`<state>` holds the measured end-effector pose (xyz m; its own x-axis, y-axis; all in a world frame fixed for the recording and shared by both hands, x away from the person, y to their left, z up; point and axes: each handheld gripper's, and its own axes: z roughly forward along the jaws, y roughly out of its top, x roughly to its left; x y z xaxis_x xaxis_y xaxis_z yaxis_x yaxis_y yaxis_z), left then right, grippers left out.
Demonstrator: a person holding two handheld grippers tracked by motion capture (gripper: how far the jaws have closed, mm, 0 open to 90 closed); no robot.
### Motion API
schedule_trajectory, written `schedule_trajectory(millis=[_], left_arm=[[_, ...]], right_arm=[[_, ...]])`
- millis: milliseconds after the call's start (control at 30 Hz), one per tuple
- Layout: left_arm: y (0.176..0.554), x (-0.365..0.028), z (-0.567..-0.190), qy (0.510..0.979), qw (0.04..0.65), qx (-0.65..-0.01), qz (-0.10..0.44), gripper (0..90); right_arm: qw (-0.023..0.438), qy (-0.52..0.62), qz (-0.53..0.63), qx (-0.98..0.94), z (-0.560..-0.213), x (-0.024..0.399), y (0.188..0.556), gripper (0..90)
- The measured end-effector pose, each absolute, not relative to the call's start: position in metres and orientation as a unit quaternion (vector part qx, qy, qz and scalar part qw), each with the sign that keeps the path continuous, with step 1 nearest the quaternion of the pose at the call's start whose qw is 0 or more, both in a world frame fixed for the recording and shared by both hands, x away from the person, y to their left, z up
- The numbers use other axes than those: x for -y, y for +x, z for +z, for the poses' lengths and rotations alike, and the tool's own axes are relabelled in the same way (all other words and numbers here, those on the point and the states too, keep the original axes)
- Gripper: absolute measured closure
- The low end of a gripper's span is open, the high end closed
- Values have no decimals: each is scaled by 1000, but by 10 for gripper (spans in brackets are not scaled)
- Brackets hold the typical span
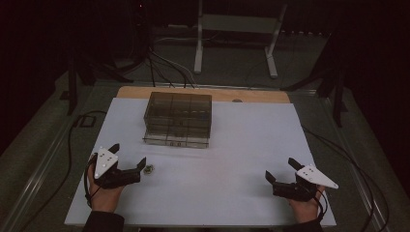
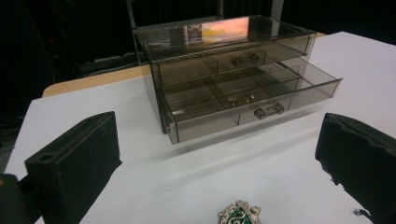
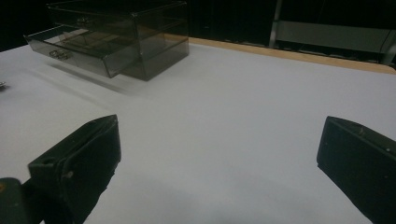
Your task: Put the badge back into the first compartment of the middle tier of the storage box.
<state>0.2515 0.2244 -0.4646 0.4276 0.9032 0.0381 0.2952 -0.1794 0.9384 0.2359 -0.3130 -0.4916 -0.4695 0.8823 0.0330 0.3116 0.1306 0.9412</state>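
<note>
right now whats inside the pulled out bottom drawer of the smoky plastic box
The lower drawer shows divided compartments with one small metallic item near the front middle; the rest look empty. Its back part sits under the closed upper drawer, whose tinted walls blur what lies there.

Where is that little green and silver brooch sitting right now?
The brooch lies on the white table at the person's left, just past the open left gripper, nearer the person than the smoky plastic drawer box.

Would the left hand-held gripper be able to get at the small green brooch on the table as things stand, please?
Probably yes. The left hand-held gripper stands open with the brooch lying flat just ahead of its jaws on the bare table. Nothing lies between them; the drawer box stands farther back.
</note>
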Motion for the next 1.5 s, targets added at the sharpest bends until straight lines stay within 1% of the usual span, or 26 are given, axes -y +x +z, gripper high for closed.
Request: schedule_trajectory(millis=[433, 700, 733, 1167, 1367, 1500], left_arm=[[264, -211, -474, 710, 462, -432, 309, 12], [265, -205, -478, 722, 450, -433, 299, 13], [265, -205, -478, 723, 448, -434, 298, 36], [266, -201, -484, 749, 399, -439, 294, 50], [265, -204, -494, 764, 381, -443, 274, 59], [265, -204, -495, 767, 381, -441, 269, 65]], right_arm=[[286, 426, 499, -698, -492, 312, 236, 0], [287, 427, 500, -697, -491, 313, 236, 0], [287, 426, 500, -697, -491, 313, 236, 0], [287, 426, 502, -695, -491, 313, 236, 0], [286, 426, 503, -695, -491, 313, 236, 0], [285, 427, 503, -696, -491, 313, 236, 0]])
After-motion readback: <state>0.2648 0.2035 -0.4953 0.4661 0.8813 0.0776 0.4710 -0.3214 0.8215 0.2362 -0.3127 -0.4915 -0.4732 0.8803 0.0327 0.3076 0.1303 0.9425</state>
